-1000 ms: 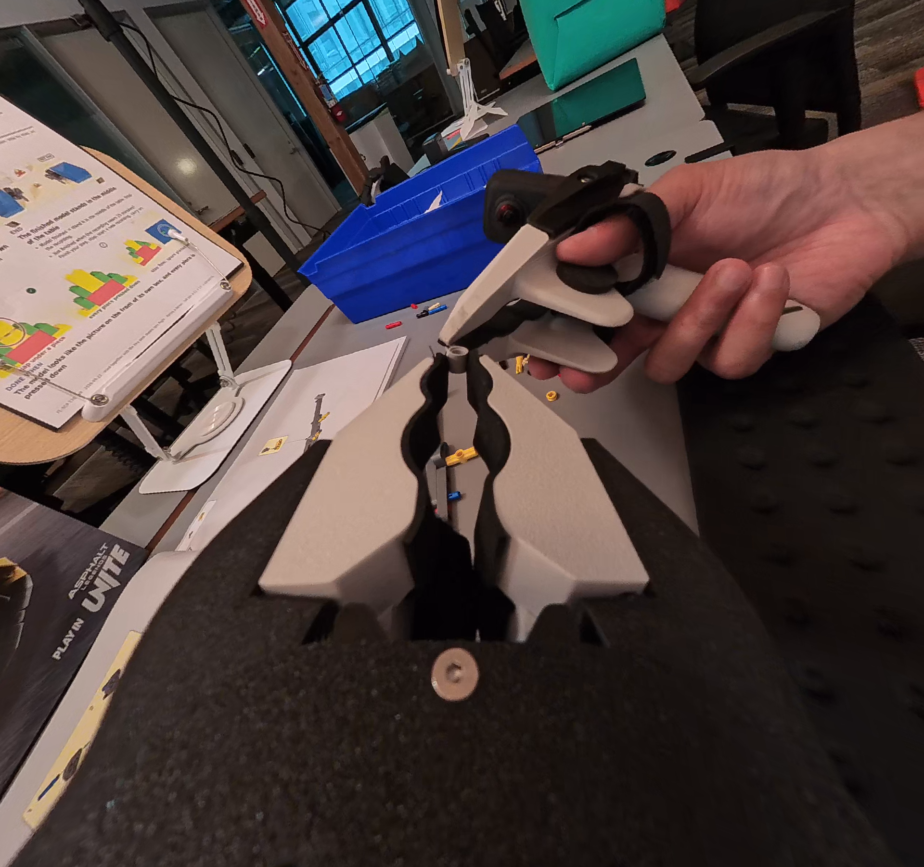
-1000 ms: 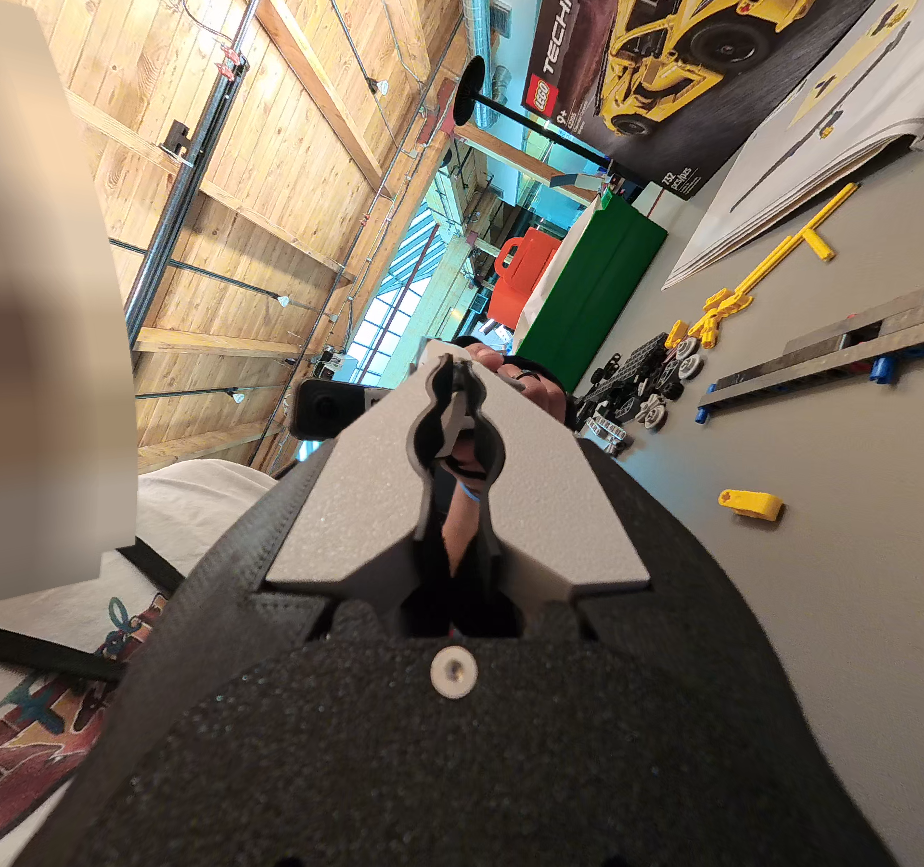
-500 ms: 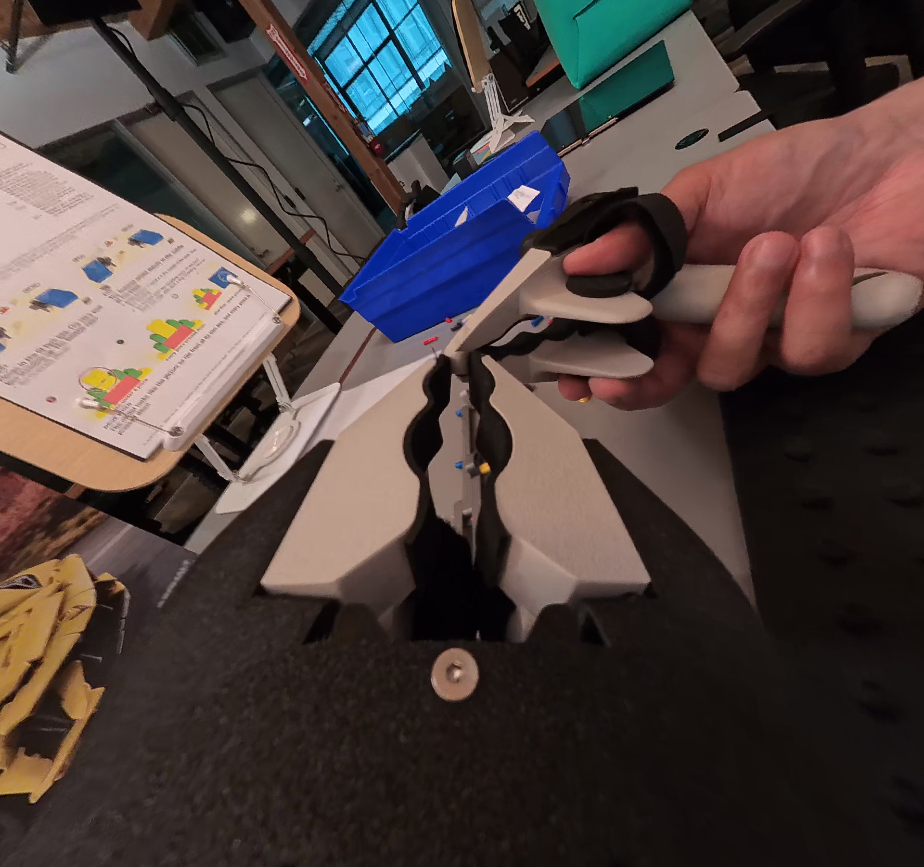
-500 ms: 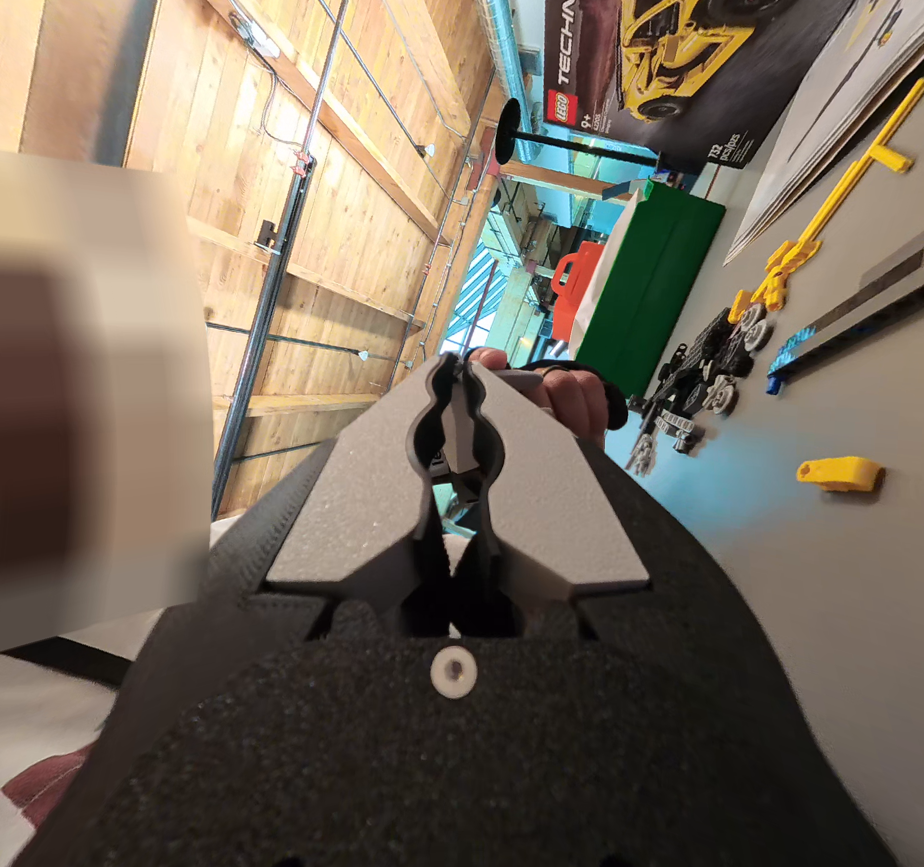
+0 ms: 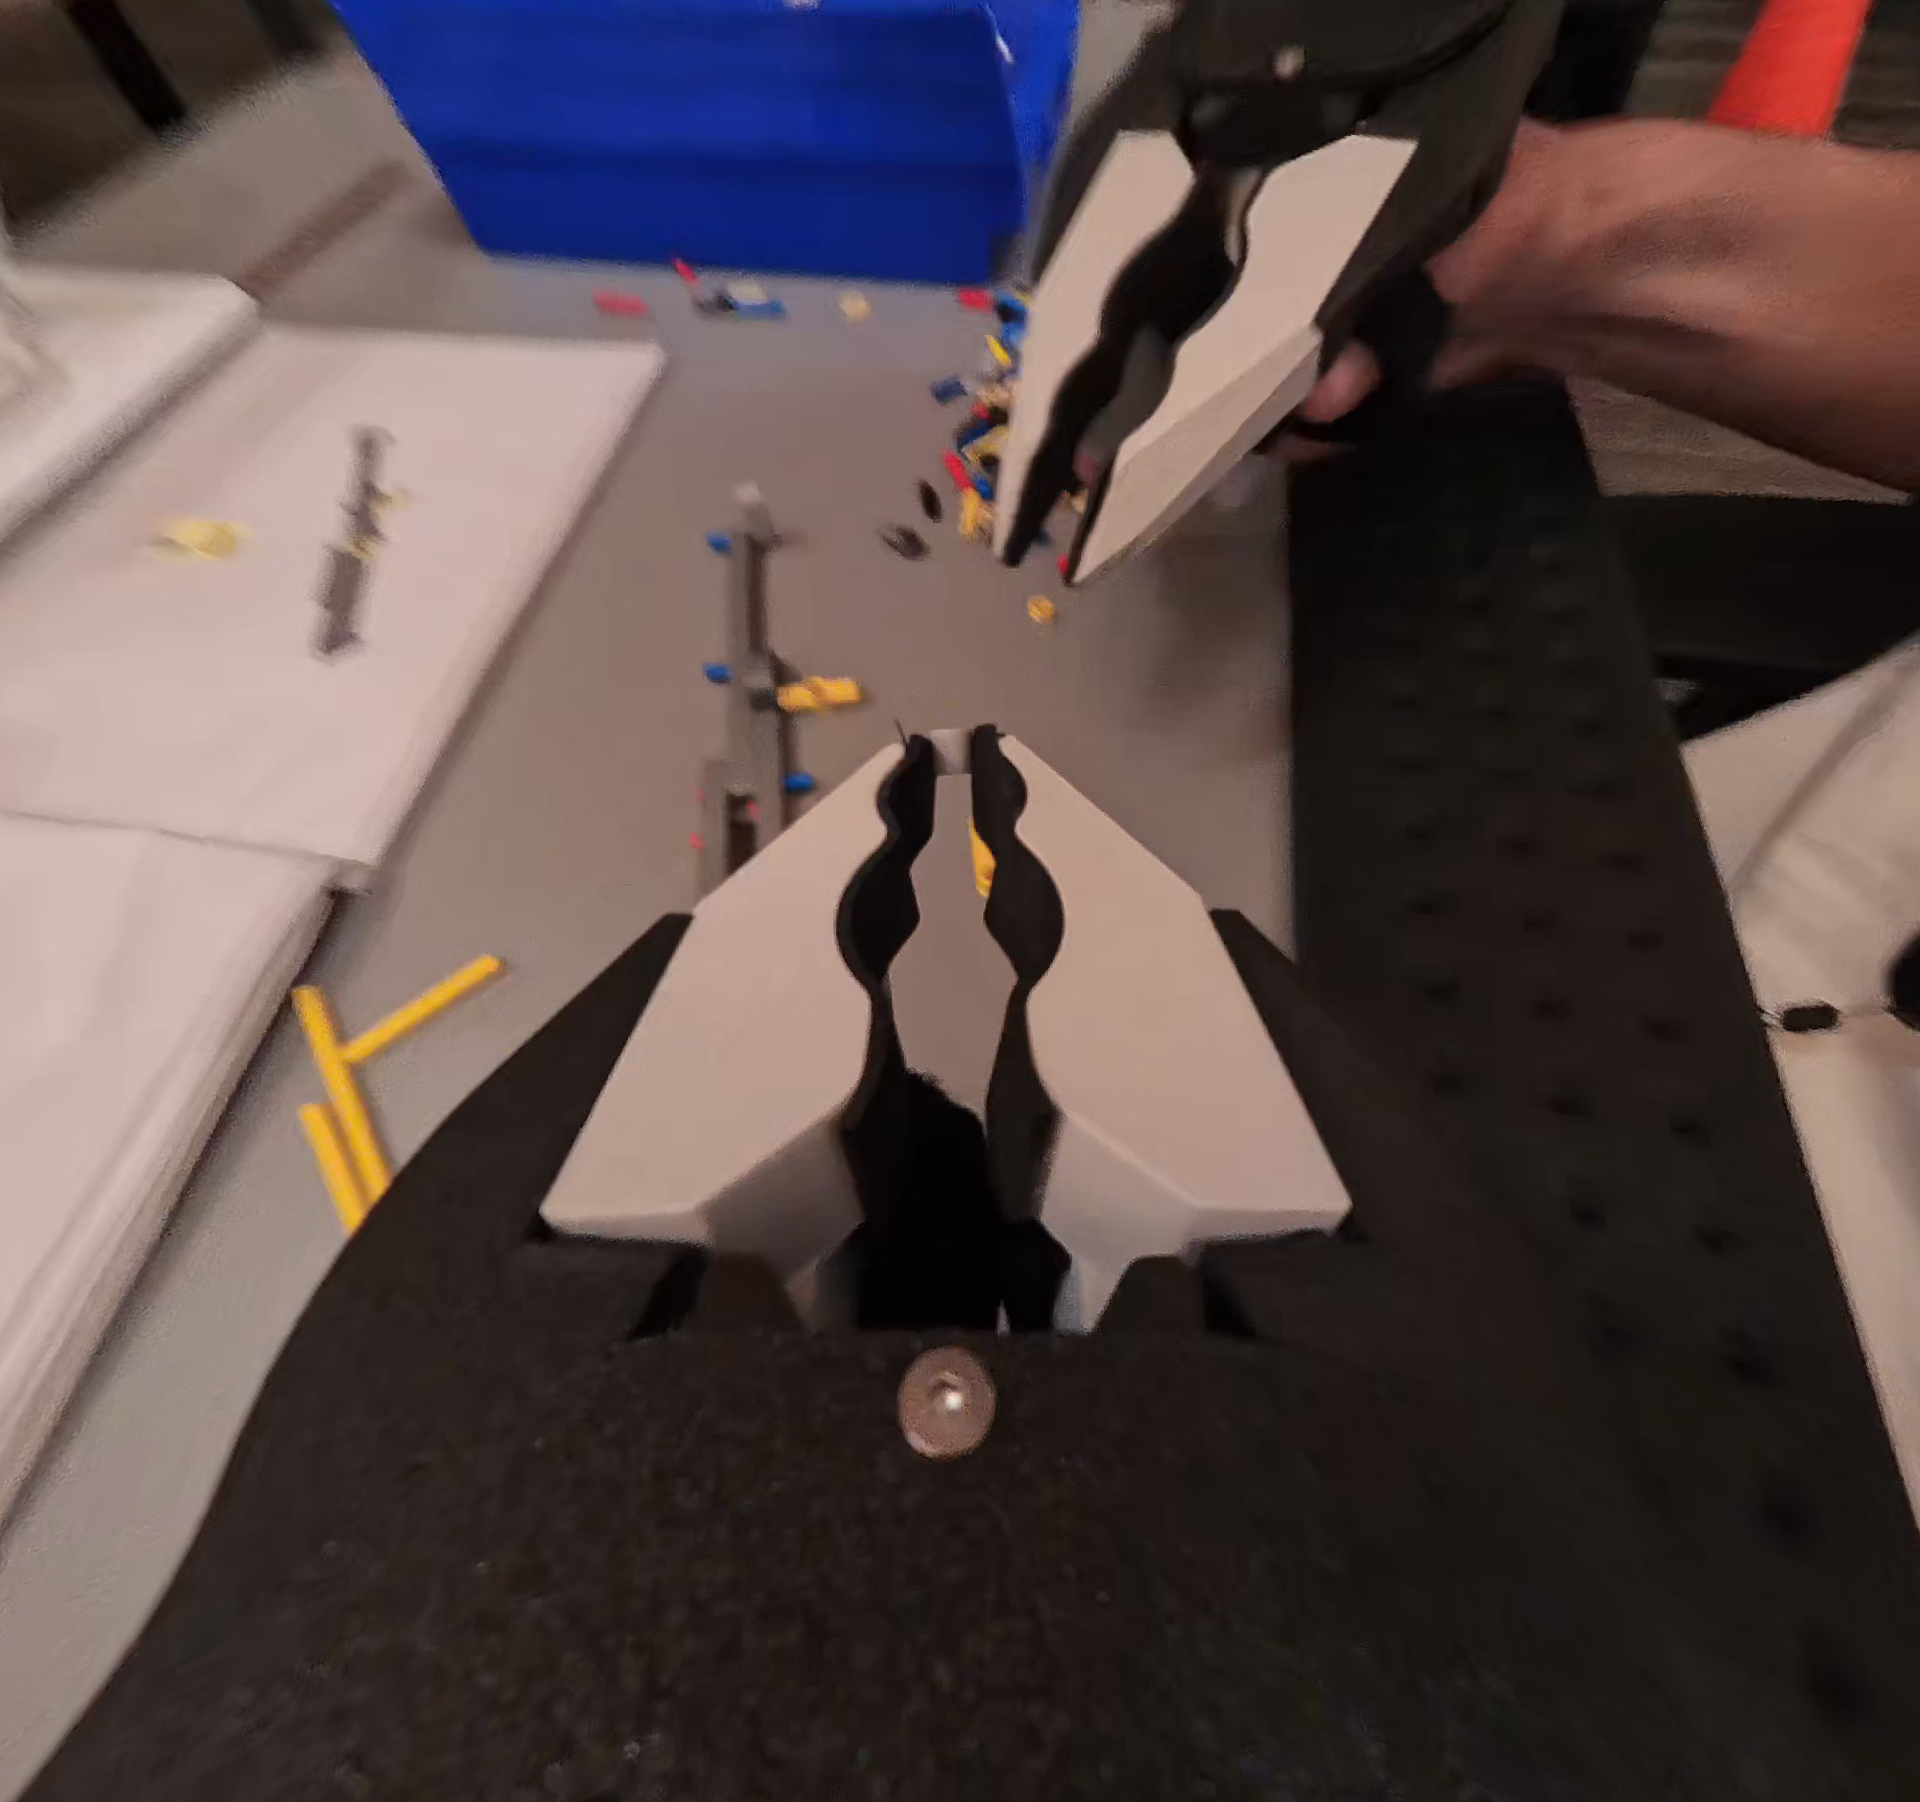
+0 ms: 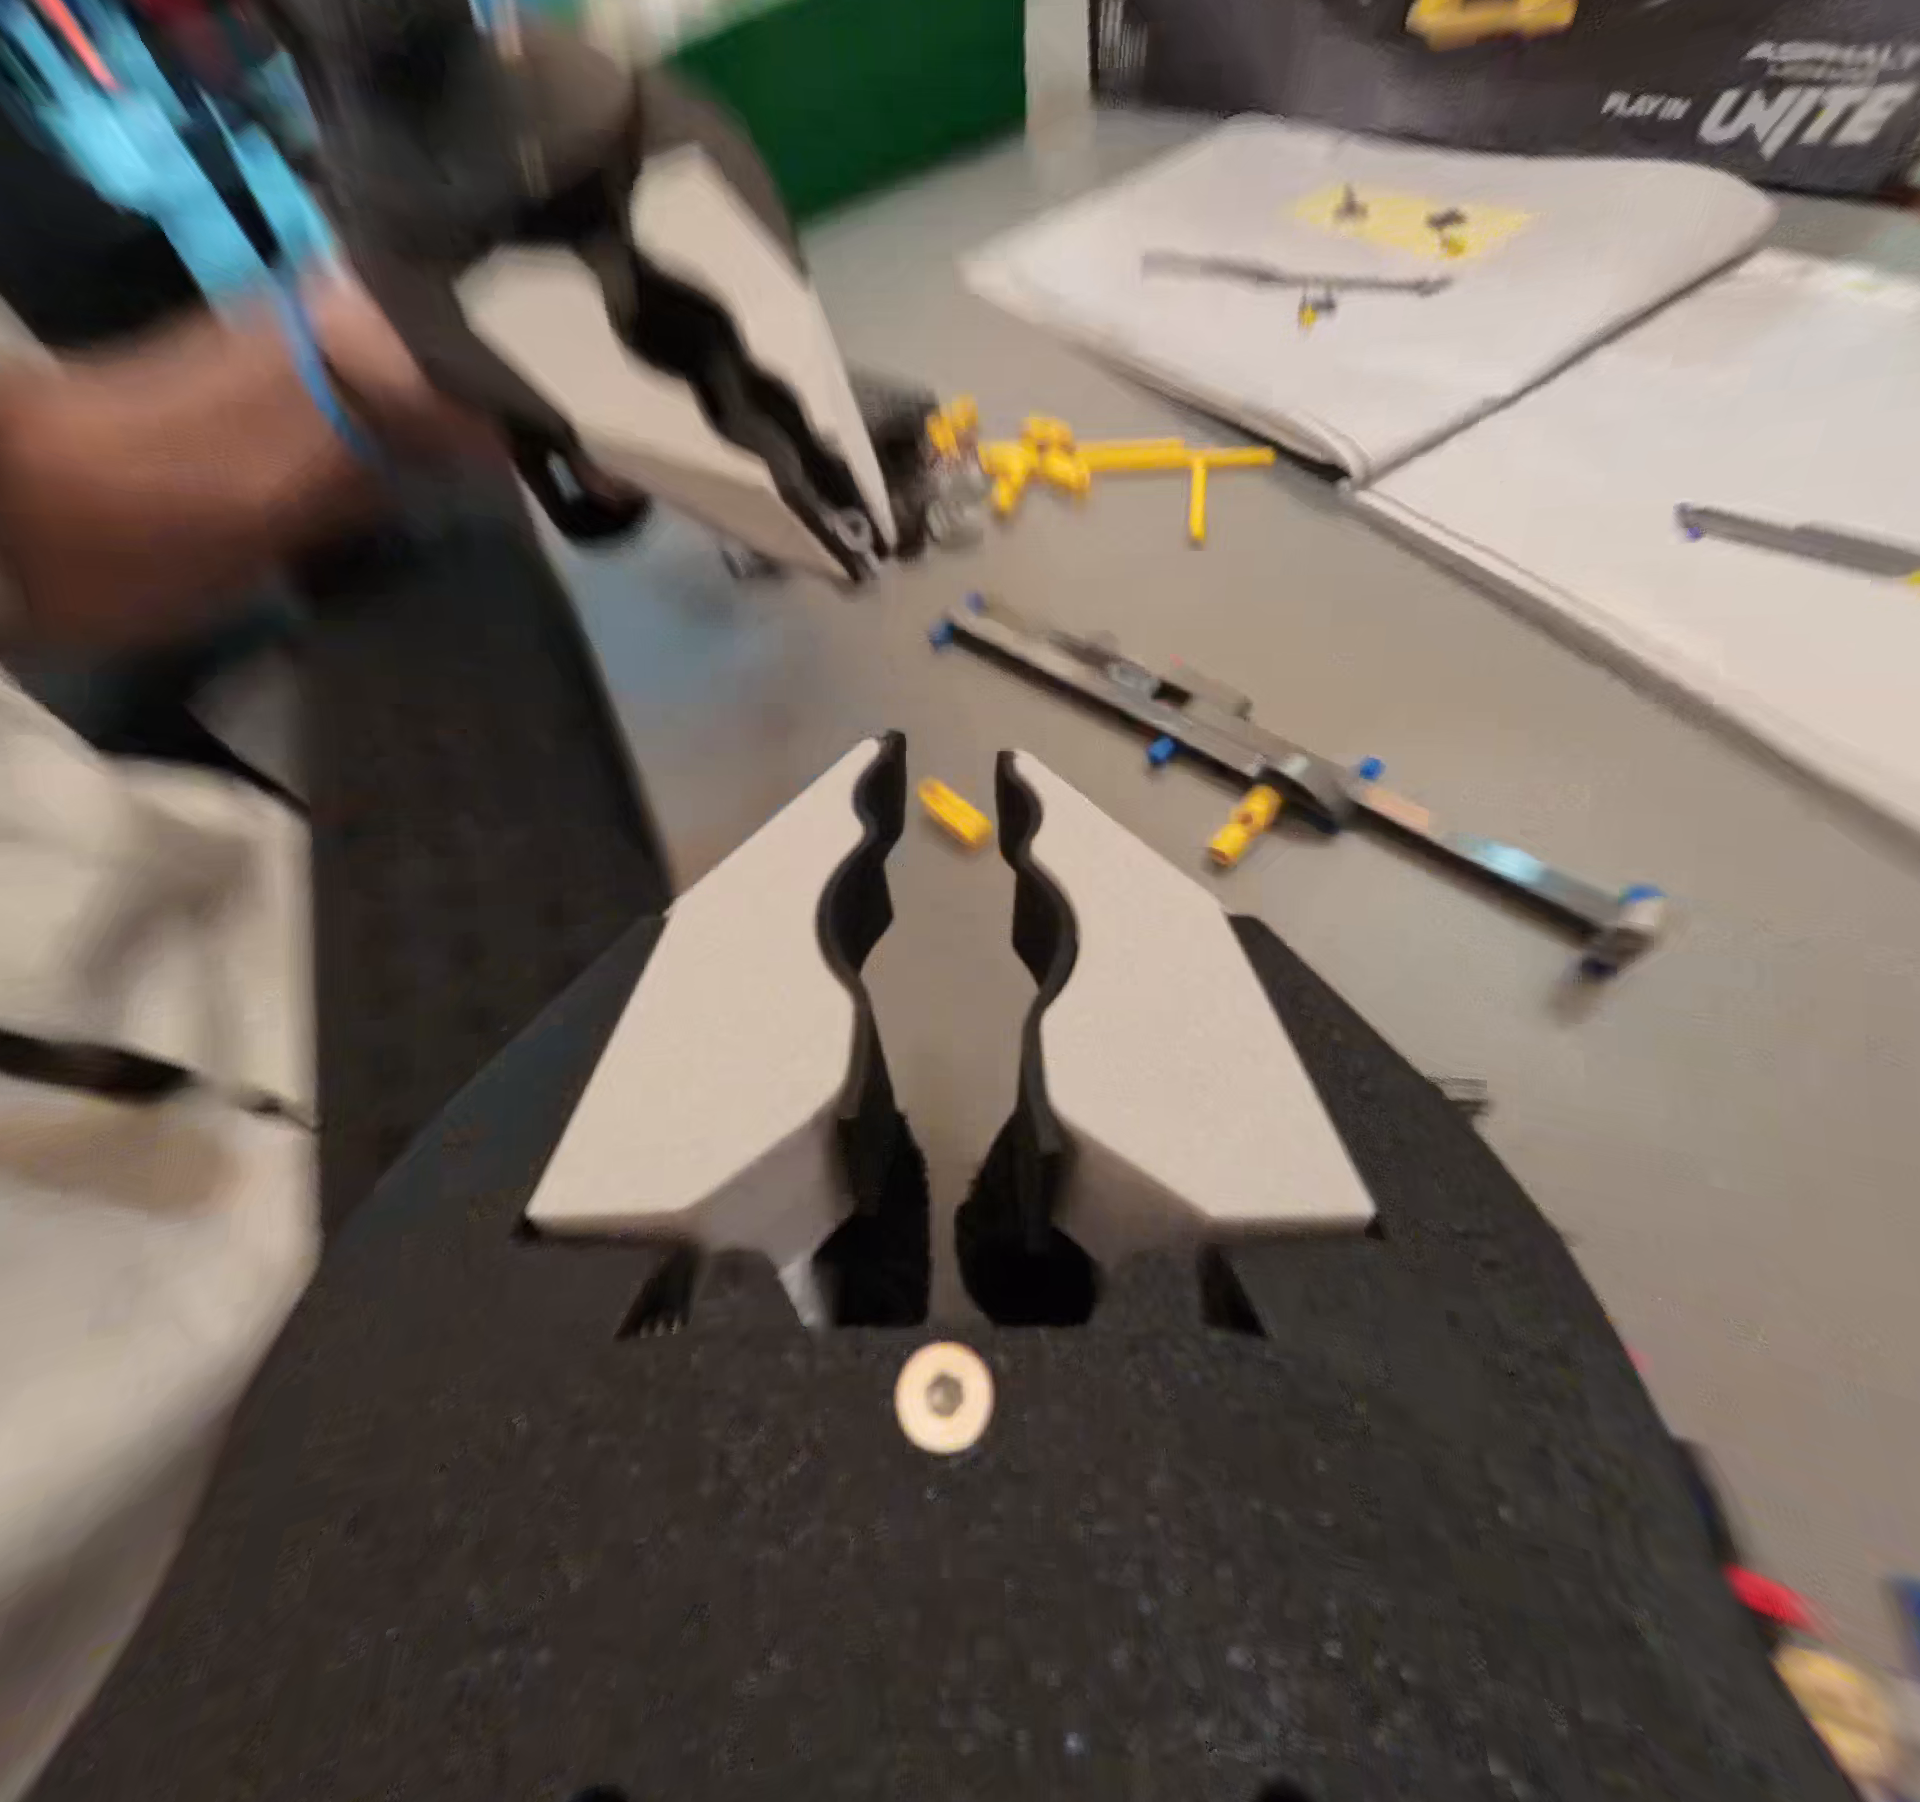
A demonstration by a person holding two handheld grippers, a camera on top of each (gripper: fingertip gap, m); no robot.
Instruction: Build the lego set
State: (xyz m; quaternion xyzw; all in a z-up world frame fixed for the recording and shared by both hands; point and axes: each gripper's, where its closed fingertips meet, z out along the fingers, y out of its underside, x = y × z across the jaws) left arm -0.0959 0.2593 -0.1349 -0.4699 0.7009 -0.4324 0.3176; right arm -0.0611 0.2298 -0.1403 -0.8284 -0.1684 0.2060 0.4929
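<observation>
My left gripper (image 5: 951,750) is shut on a small grey piece (image 5: 951,753) at its tips, above the grey table. It also shows at the left of the right wrist view (image 6: 868,547), with the piece (image 6: 852,531) at its tip. My right gripper (image 6: 945,755) is open and empty, and a small yellow piece (image 6: 954,814) lies on the table just beyond its tips. In the left wrist view the right gripper (image 5: 1039,557) points down next to a pile of loose pieces (image 5: 987,422). A long grey beam assembly (image 6: 1299,776) with blue pins lies on the table (image 5: 753,713).
An open white instruction booklet (image 5: 312,557) lies left of the beam. A blue bin (image 5: 727,90) stands behind. Yellow axles (image 5: 343,1098) lie near the booklet. A yellow connector (image 6: 1242,822), a yellow axle assembly (image 6: 1101,464), a black mat (image 5: 1507,817) and the set's box (image 6: 1558,17) also show. Some 6 centimetres of space lies between my two pairs of fingers.
Both grippers were raised and meeting tip to tip. They have since drawn apart and tilted down over the table. The right gripper has opened. The left still holds the grey piece.
</observation>
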